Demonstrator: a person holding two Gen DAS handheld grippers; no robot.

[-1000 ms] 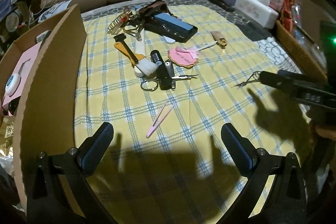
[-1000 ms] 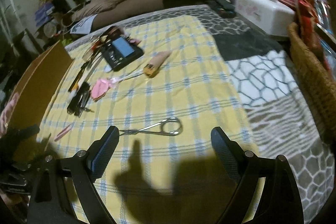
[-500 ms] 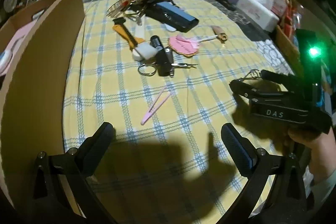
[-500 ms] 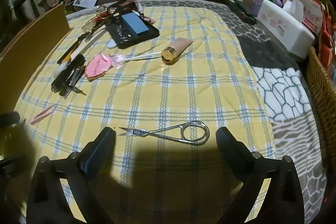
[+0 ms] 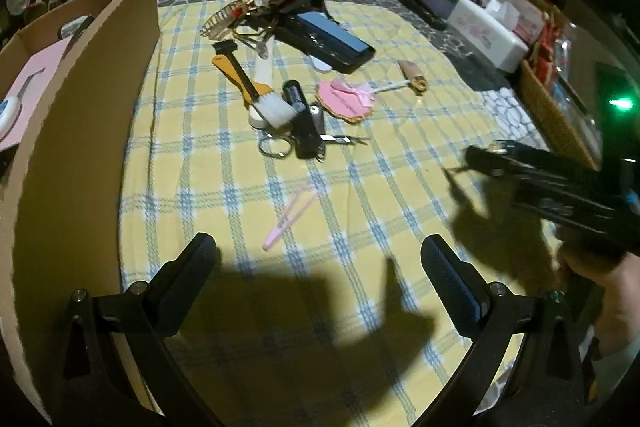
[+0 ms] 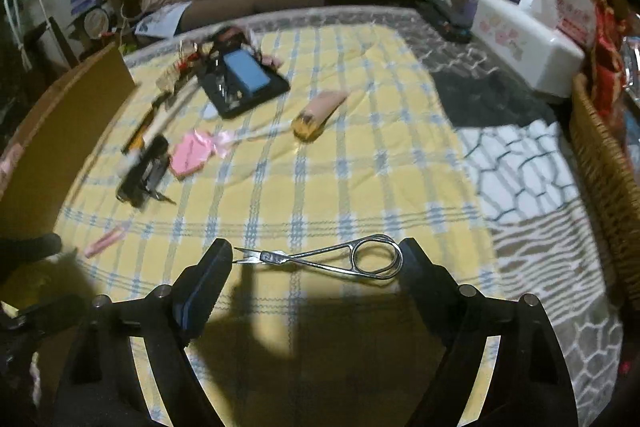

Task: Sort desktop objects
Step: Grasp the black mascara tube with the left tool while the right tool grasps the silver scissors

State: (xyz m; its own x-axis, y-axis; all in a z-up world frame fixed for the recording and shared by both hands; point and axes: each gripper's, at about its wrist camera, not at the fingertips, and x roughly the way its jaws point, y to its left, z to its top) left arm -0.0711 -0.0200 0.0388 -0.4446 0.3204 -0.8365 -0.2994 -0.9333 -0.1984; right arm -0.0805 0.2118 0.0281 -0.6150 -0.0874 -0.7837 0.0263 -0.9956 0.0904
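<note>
Scissors (image 6: pixel 320 261), small steel ones with a spring-loop handle, lie flat on the yellow checked cloth (image 6: pixel 360 155) that covers the surface, right between the right gripper (image 6: pixel 316 261) fingers. Their long axis runs across the gap: the pointed tip sits at about 9 o'clock, almost touching the left finger pad (image 6: pixel 216 267), and the loop at 3 o'clock, just beside the right pad. The right gripper's fingers are spread wide and hold nothing; whether the pads touch the steel I cannot tell.

My judgement is that a squeeze along that axis would catch only tip and loop, so turning the wrist to pinch the thin shank crosswise looks safer.

From the left wrist view, the left gripper (image 5: pixel 316 267) is also spread and empty, hanging over bare cloth; pink tweezers (image 5: pixel 290 219) lie near its 12 o'clock, and the clutter further on. The right gripper shows at its 3 o'clock, well apart, so the right hand is plainly the nearer one. A cardboard box (image 5: pixel 80 115) stands at 9 o'clock, likely the sorting bin.
</note>
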